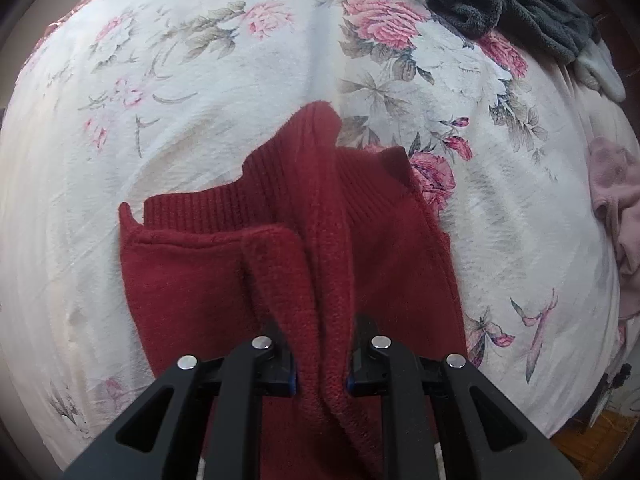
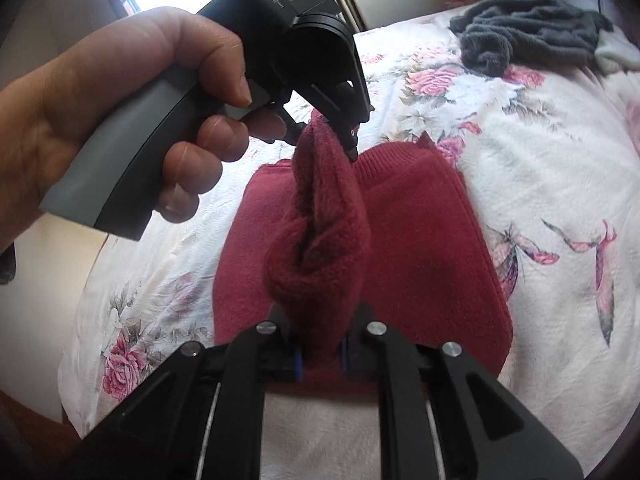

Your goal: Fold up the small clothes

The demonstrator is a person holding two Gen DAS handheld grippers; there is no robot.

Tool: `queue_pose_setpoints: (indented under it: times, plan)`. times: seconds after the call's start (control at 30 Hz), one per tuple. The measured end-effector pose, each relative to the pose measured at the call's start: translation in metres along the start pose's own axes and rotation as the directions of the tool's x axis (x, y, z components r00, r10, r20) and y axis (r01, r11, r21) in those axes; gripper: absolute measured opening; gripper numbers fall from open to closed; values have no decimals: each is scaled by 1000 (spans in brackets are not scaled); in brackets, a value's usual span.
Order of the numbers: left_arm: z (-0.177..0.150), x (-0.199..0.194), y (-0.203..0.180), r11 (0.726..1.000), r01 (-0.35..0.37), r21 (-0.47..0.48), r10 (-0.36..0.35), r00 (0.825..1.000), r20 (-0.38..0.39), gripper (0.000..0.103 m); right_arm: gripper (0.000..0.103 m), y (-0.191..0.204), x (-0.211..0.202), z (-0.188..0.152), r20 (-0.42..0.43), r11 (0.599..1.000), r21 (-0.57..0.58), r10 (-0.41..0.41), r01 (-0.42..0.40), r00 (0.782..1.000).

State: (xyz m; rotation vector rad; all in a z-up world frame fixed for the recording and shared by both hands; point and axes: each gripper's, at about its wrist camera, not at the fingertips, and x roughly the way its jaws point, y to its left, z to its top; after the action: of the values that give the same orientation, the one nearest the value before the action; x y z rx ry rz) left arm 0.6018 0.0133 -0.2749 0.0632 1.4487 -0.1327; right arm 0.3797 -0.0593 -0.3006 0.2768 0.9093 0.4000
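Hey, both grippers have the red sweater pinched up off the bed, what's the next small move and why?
Probably carry the raised fold across and lay it flat. The left gripper and right gripper each clamp one end of a bunched ridge of the red sweater, held above the rest, which lies flat on the floral bedspread.

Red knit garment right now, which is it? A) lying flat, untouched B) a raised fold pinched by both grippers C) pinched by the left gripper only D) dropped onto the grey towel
B: the left gripper and right gripper each clamp the raised fold of the red knit garment, and the right wrist view shows the left one gripping its far end above the floral bedspread.
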Motion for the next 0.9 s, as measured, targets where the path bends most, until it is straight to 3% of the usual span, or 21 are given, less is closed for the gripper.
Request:
queue_pose_setpoints:
  times: [0.33, 0.9]
  plan:
    - [0, 24, -17, 1000, -16, 26, 16, 1000, 25, 16, 11, -48, 14, -23, 48, 982, 157, 102, -109, 994]
    - [-9, 29, -24, 999, -5, 38, 1, 994, 112, 18, 11, -59, 15, -23, 31, 975, 169, 142, -145, 989]
